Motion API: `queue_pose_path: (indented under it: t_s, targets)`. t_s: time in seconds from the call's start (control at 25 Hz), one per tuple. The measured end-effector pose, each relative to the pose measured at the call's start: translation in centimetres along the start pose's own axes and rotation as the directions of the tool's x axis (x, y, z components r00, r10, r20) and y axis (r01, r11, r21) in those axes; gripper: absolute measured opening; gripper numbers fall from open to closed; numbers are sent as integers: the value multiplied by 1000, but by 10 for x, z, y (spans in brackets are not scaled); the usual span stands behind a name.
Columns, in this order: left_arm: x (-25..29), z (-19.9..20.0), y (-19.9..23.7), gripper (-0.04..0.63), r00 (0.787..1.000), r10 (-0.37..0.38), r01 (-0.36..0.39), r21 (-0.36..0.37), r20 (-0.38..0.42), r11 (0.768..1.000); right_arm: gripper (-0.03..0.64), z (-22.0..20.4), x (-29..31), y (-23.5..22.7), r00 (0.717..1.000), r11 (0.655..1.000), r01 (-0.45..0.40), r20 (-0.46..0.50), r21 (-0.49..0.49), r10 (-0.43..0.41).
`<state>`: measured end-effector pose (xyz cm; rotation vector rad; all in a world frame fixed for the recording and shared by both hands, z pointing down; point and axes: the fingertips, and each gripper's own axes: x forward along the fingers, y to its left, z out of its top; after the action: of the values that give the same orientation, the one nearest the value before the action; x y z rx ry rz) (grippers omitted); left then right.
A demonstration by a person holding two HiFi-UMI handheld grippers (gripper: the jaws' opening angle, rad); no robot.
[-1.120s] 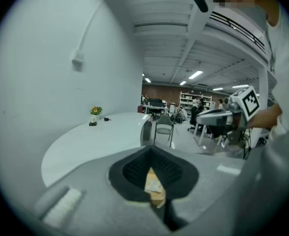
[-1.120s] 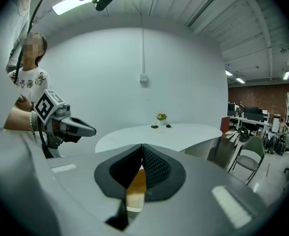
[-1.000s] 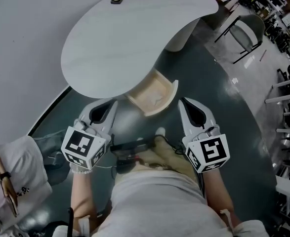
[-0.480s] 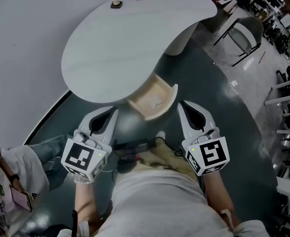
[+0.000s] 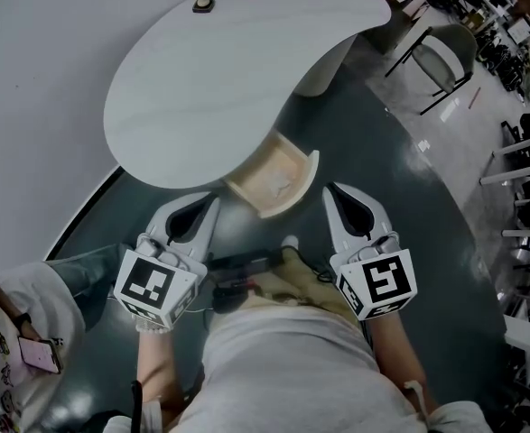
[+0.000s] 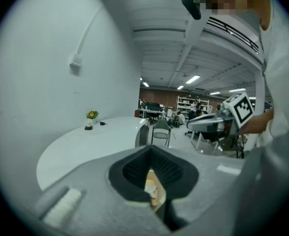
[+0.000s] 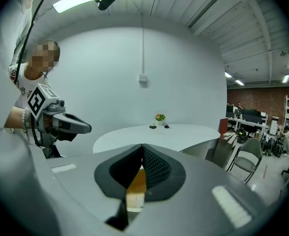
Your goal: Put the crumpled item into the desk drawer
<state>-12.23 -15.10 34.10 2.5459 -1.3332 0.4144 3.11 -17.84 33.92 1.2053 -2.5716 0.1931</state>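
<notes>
While both pairs of fingers stand closed tip to tip with nothing gripped, the left gripper (image 5: pixel 212 200) and the right gripper (image 5: pixel 330 190) hang side by side, apart from each other, just short of the worktop's near edge. Each points a little downward toward the drawer (image 5: pixel 306 179). The left gripper view shows wood and a bit of white through the slot behind its fingers (image 6: pixel 85 181). The right gripper view shows only wood behind its own closed fingers (image 7: pixel 193 181). Just beyond the two grippers, the drawer juts open from under the near edge of the worktop (image 5: pixel 219 79). The crumpled item (image 5: pixel 283 186), white, lies on the drawer's wooden bottom, toward the front panel. A small plant (image 7: pixel 159 117) sits at the worktop's far edge. A chair (image 5: pixel 445 57) stands off the right end, and another person (image 5: pixel 12 332) holding a phone (image 5: pixel 37 354) is off the left.
</notes>
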Motion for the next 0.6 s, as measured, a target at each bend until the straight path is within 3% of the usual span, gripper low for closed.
queue_pose_path:
  t_s: [0.6]
  targets:
    - [21, -4, -4, -3, 999, -34, 35, 24, -23, 999, 5, -6, 2, -9, 1000, 1000, -10, -24, -12, 10]
